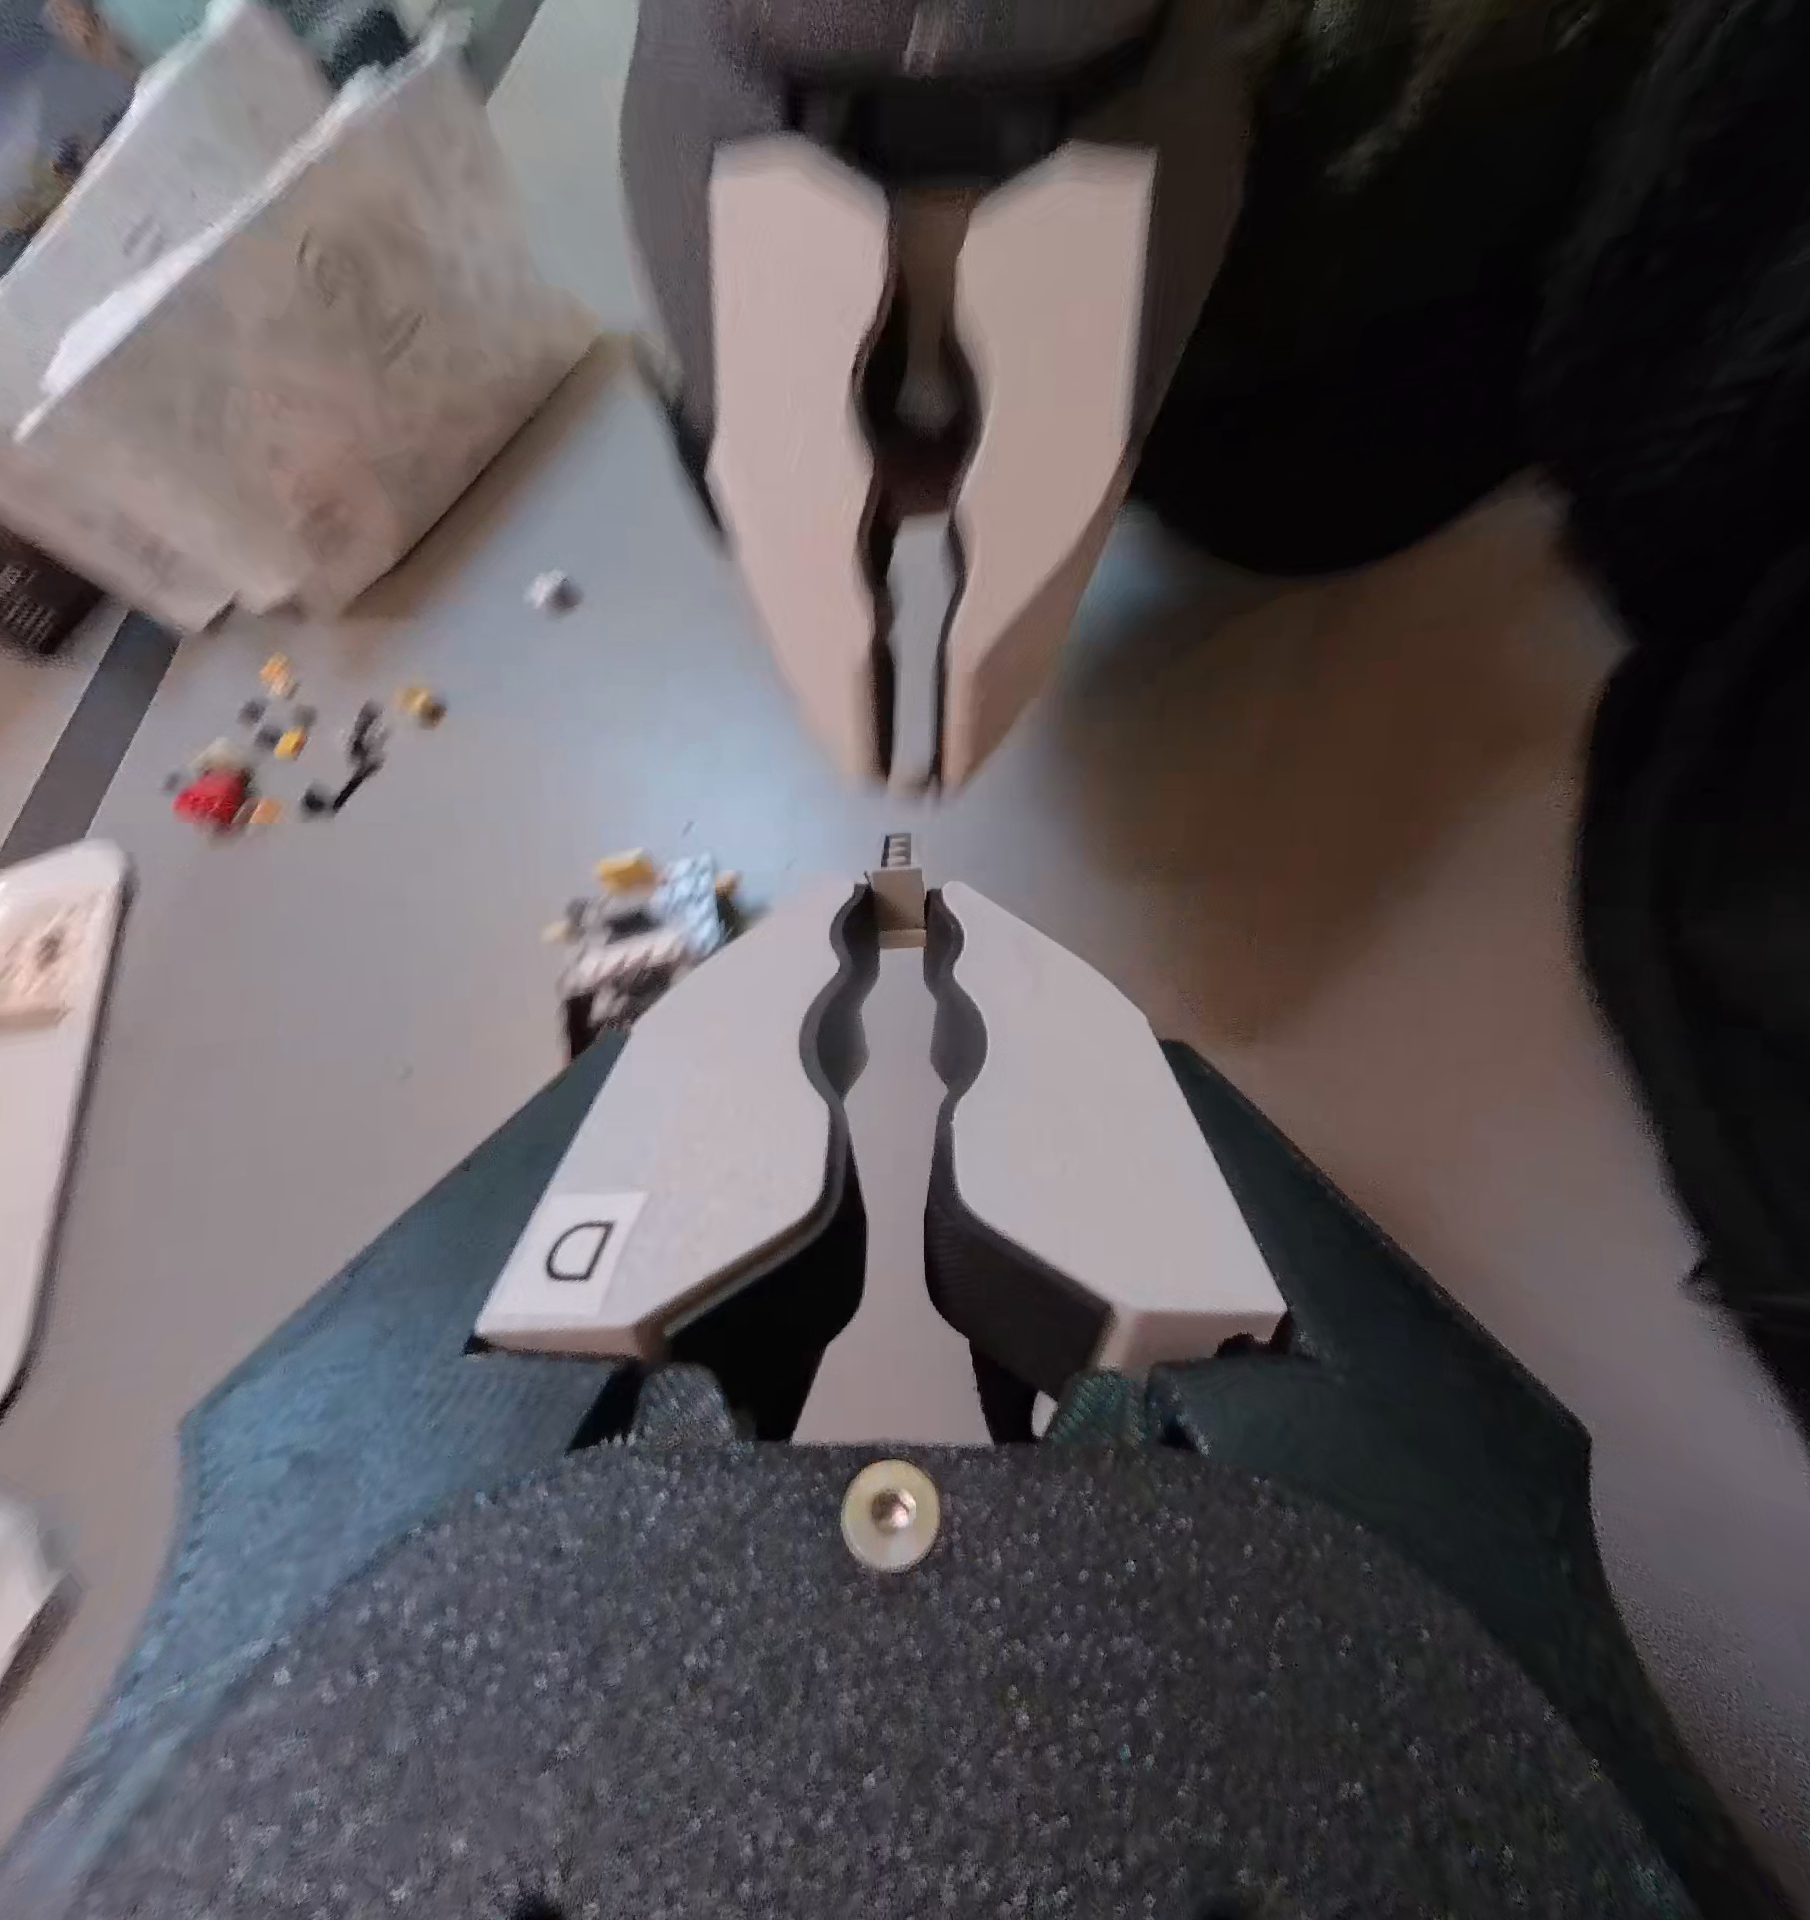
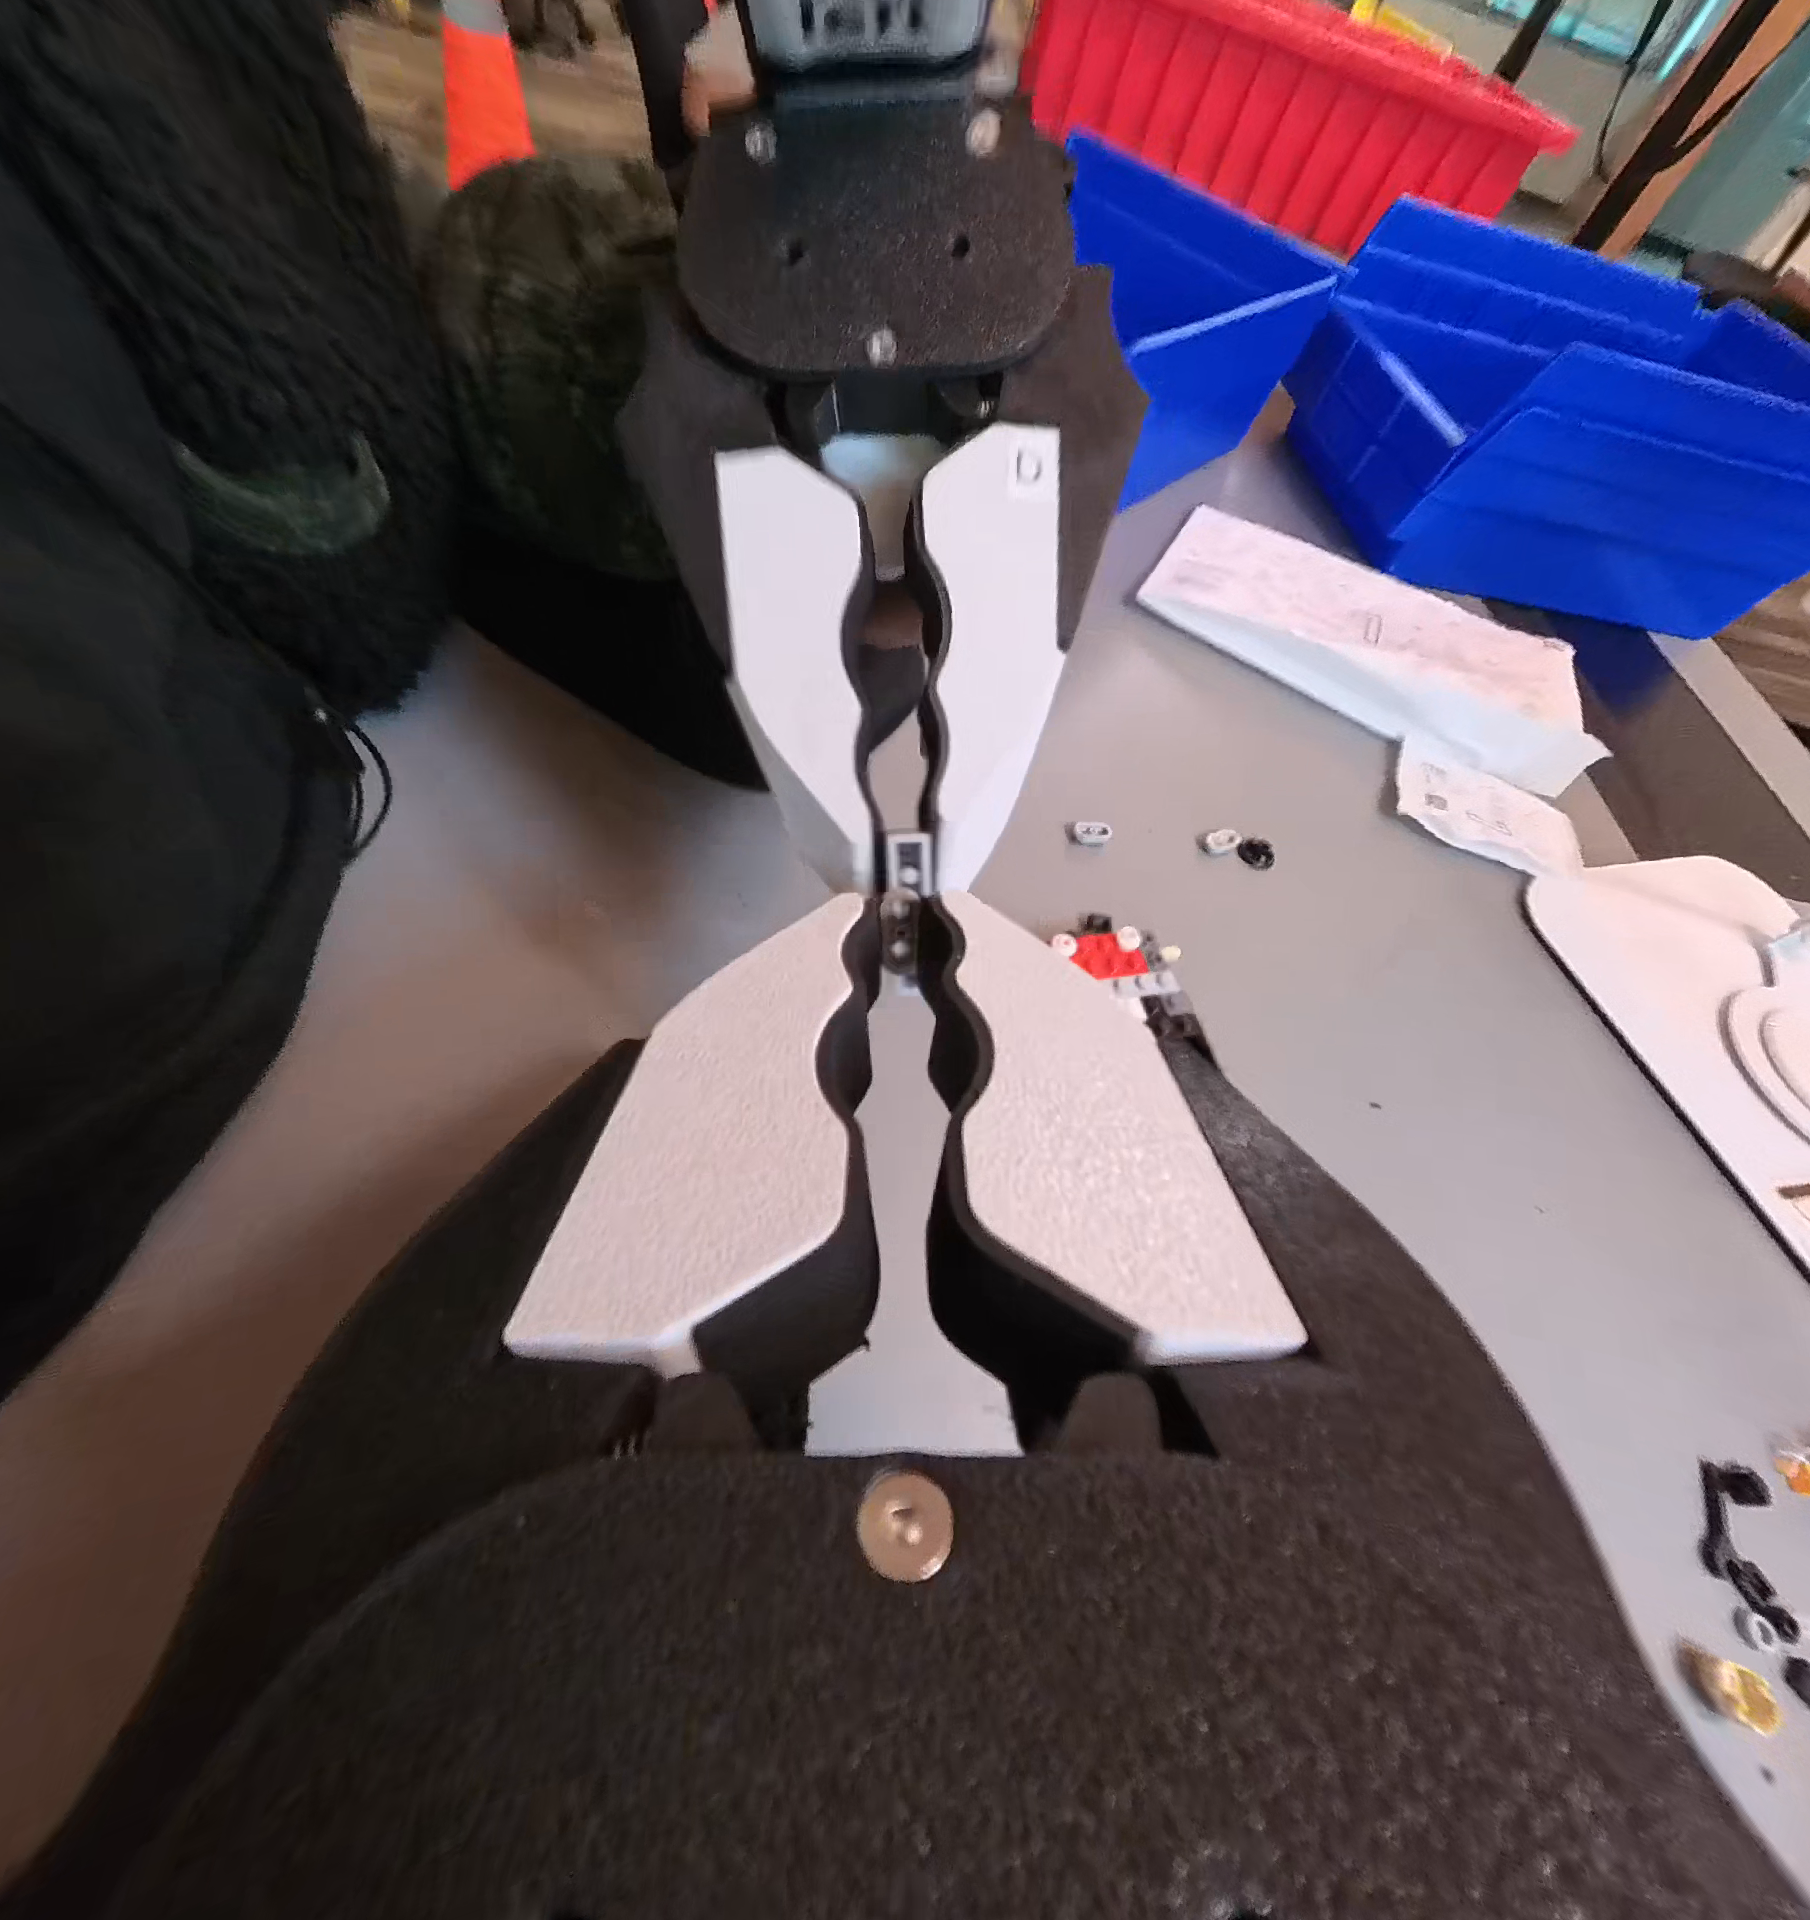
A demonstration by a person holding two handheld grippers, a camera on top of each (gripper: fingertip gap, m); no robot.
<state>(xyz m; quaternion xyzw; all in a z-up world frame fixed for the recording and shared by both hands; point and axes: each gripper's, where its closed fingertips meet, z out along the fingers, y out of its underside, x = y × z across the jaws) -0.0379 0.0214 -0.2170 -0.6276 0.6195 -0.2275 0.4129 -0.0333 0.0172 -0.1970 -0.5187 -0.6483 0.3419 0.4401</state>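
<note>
Left gripper (image 1: pixel 899 914) clamps a grey brick piece (image 1: pixel 898 909); right gripper (image 2: pixel 901 935) clamps a black one (image 2: pixel 898 935). Misalignment could make either piece slip out.

I am looking at a grey tabletop (image 2: pixel 1400 1091) carrying a scatter of clutter. Blue plastic bins (image 2: pixel 1566 447) are standing at the far right, with a red ribbed bin (image 2: pixel 1285 114) sitting behind them. A folded white paper sheet (image 2: pixel 1368 634) is lying just in front of the blue bins. Near it, two small grey pieces (image 2: pixel 1088 831) and a black ring (image 2: pixel 1256 854) are resting apart. A red brick cluster (image 2: pixel 1119 956) is lying nearby. A white tray (image 2: pixel 1659 966) is sitting at the right edge. Crumpled white bags (image 1: pixel 288 343) are slumping at the far left, beside loose yellow and dark bricks (image 1: pixel 298 727). An orange cone (image 2: pixel 480 83) is standing in the background.
</note>
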